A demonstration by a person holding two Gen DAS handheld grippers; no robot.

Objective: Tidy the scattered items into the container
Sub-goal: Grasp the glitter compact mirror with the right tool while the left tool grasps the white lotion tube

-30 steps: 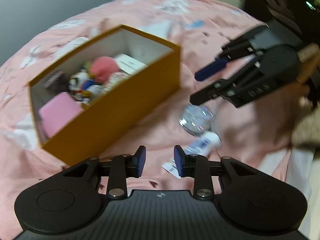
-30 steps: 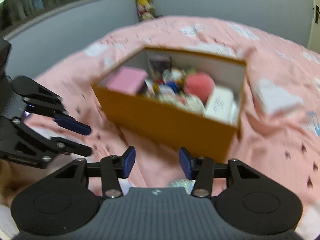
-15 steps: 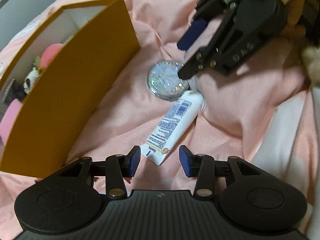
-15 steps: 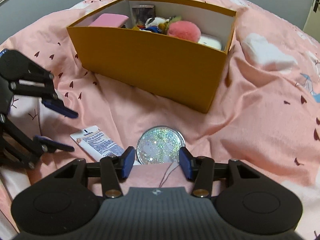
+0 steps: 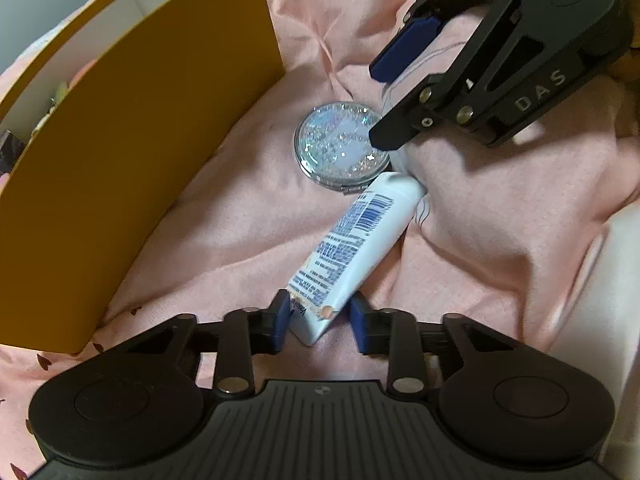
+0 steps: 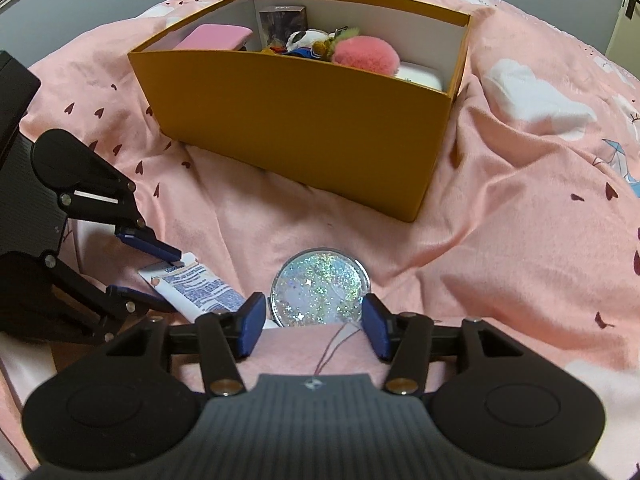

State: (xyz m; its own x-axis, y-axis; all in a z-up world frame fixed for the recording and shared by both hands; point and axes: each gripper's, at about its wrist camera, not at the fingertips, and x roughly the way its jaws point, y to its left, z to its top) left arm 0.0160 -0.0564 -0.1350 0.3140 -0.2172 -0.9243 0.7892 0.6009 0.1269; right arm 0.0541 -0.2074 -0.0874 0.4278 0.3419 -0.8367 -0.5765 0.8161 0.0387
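A white tube lies on the pink bedspread with its crimped end between my left gripper's blue pads. The jaws are closing and the pads sit close beside the tube's edges, with a thin gap still showing on the right side. A round glitter compact lies at the tube's cap end. My right gripper straddles the compact's near edge, jaws opening, not touching it. The orange box stands just beyond.
The box holds a pink pouch, a pink pompom, a plush toy and a small dark carton. A raised fold of bedspread with a loose thread lies under the right gripper. White bedding borders the right side.
Both grippers came down from above the box to the bedspread. The left one settled over the tube's end and narrowed its jaws. The right one spread slightly around the compact.
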